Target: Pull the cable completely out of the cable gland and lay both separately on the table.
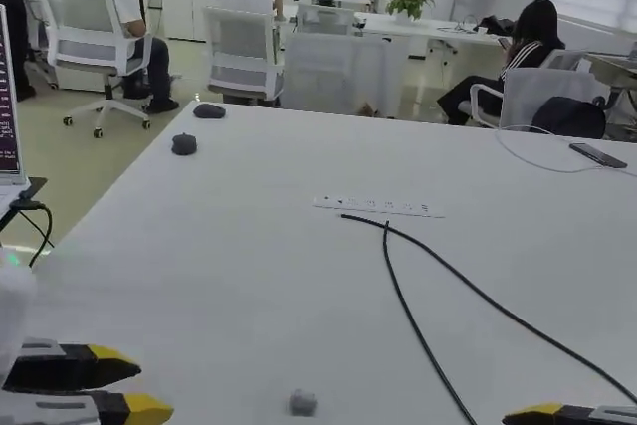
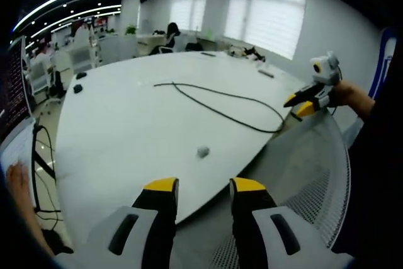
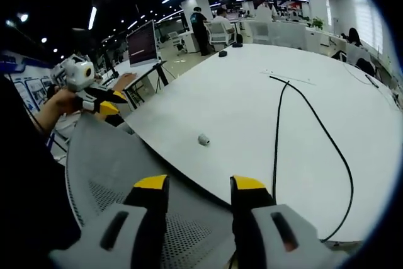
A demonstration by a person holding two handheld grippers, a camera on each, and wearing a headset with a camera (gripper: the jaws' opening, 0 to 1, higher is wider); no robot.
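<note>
Cable gland (image 1: 302,403) lies on white counter (image 1: 249,276) nr front edge, apart from black cable (image 1: 438,263) running back to power strip (image 1: 378,207); L hand-held gripper (image 2: 200,187) & R hand-held gripper (image 3: 200,184) hover off counter edge, jaws spread, empty.

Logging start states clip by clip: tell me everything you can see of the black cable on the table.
The cable is thin, black and looks rubber-sheathed. It lies slack on the white table in two runs that meet or cross short of the power strip and spread apart toward the near edge. One end lies beside that strip. Nothing grips it: the left gripper and right gripper hover open off the near edge. The grey gland sits apart from it.
</note>
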